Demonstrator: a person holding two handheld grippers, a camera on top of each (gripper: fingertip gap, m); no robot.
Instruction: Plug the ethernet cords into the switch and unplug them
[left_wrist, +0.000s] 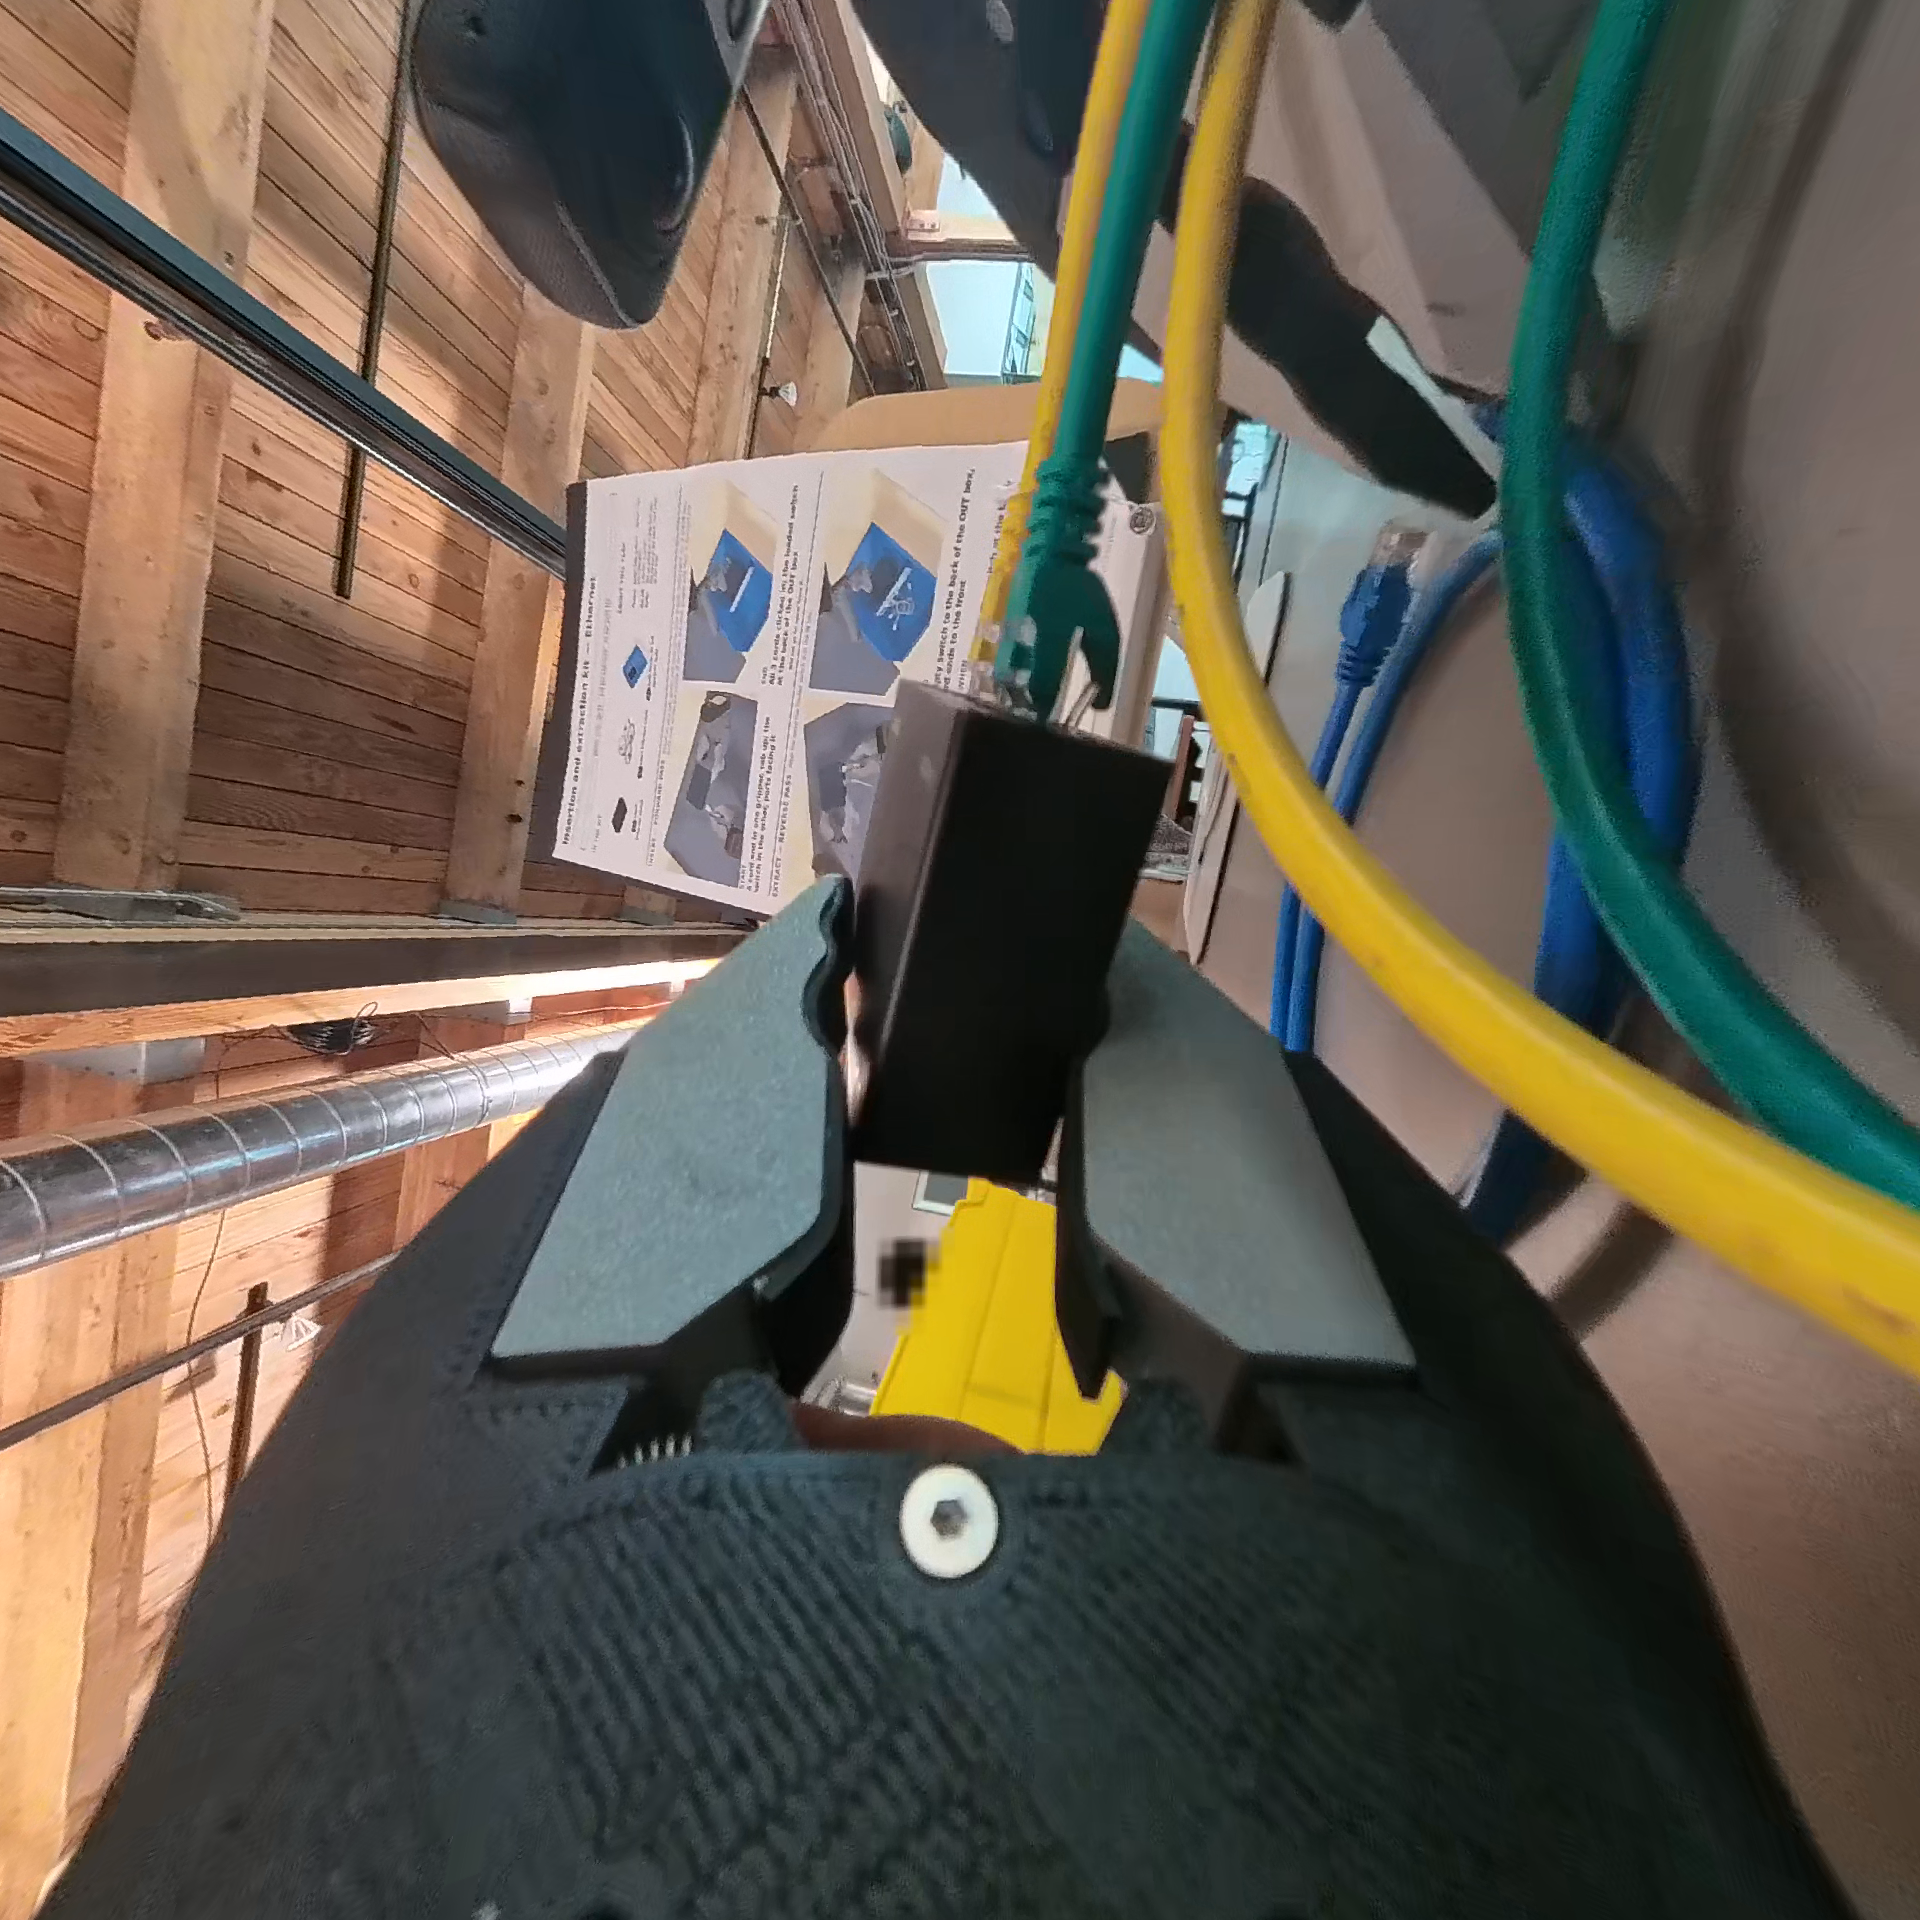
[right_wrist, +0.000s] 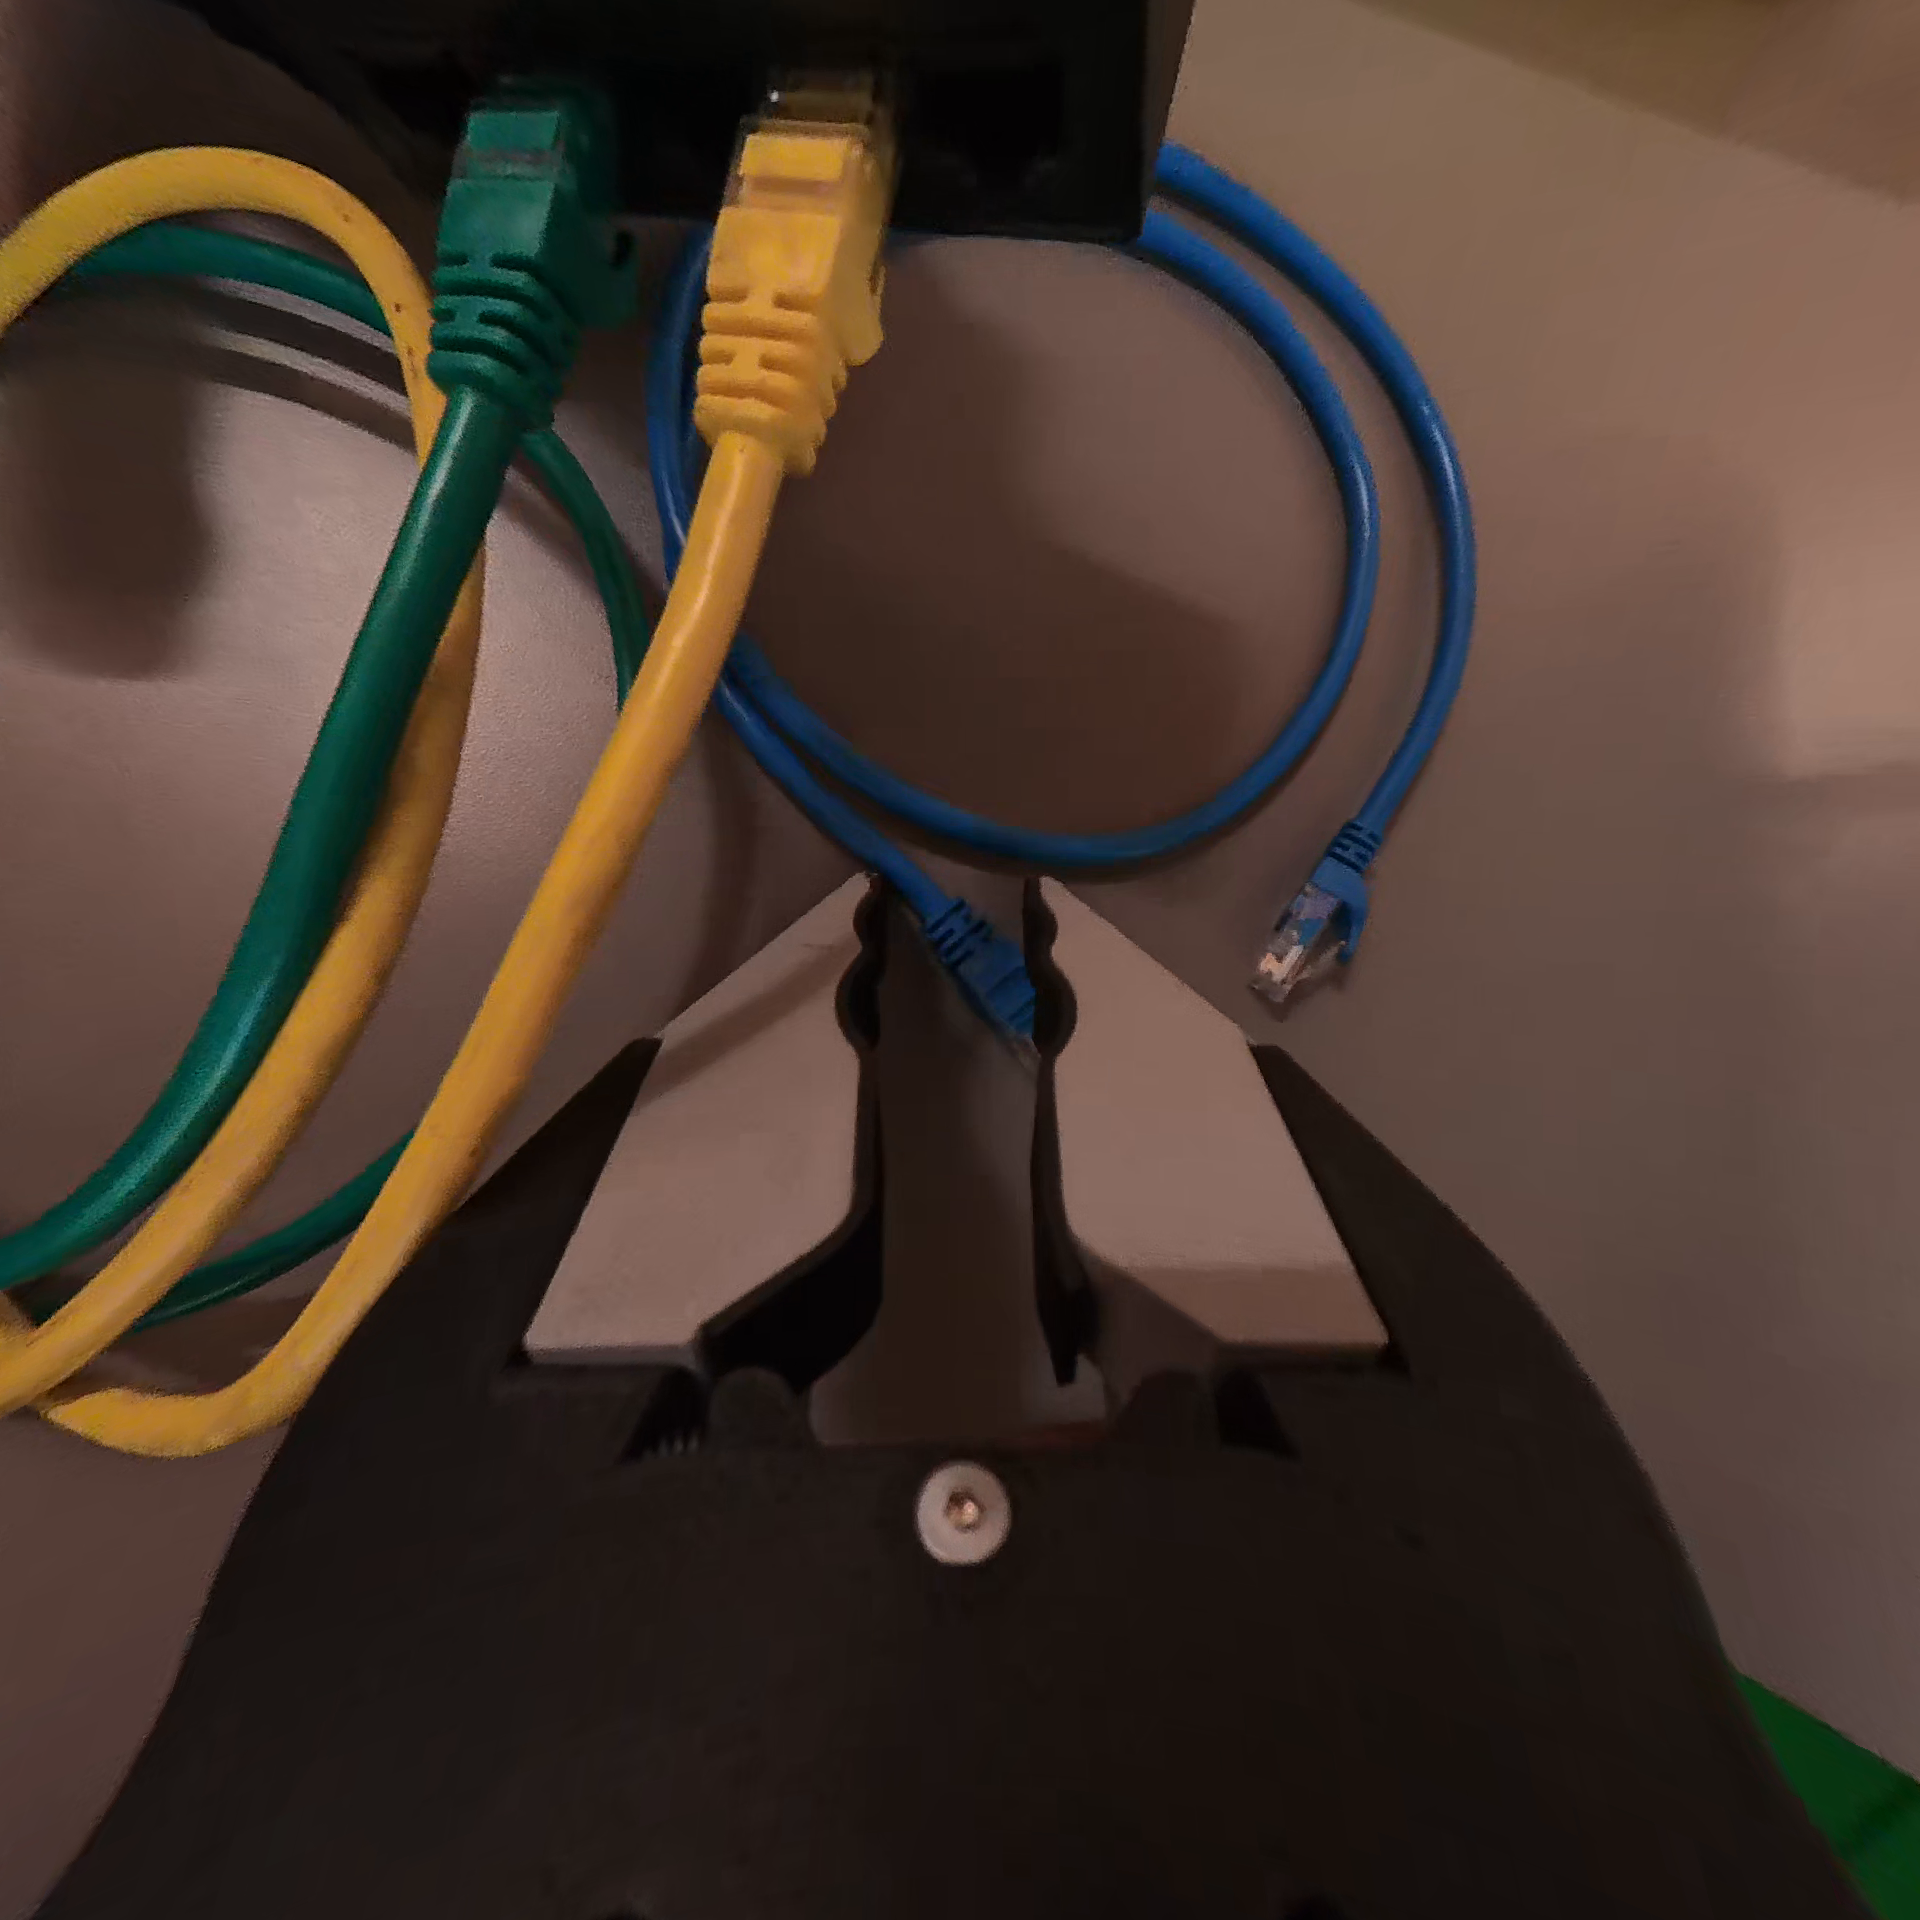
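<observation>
- the left claw (left_wrist: 966, 997) is clamped on the black switch (left_wrist: 997, 925), which stands between its two grey pads and sticks out far past the fingertips.
- at the switch's far end in the left wrist view, the green plug (left_wrist: 1055, 582) sits in a port, with a yellow plug just behind it, mostly hidden.
- the green cord (left_wrist: 1621, 790) and yellow cord (left_wrist: 1340, 883) loop out to the right of the switch and sweep back near the claw's right side.
- the blue cord (left_wrist: 1340, 769) hangs farther right, apart from the switch; one blue plug (left_wrist: 1382, 582) is free in the air.
- behind the switch stands a printed sheet (left_wrist: 727, 675); a wooden wall (left_wrist: 260, 675) fills the left, and a metal duct (left_wrist: 260, 1153) crosses it.
- the right claw (right_wrist: 951, 935) is narrow, its fingers set a small gap apart around a blue plug (right_wrist: 982, 961); the plug lies against the right finger, but a firm grip cannot be told.
- in the right wrist view the switch (right_wrist: 997, 135) is at the far top edge, well beyond the right claw, ports facing the camera.
- the green plug (right_wrist: 504, 229) is in a left port and the yellow plug (right_wrist: 790, 291) in the next used port to its right; the ports farther right look dark.
- the blue cord (right_wrist: 1351, 644) coils in a ring between switch and claw, over a grey tabletop (right_wrist: 1662, 520); its other plug (right_wrist: 1309, 925) lies loose just right of the claw tips.
</observation>
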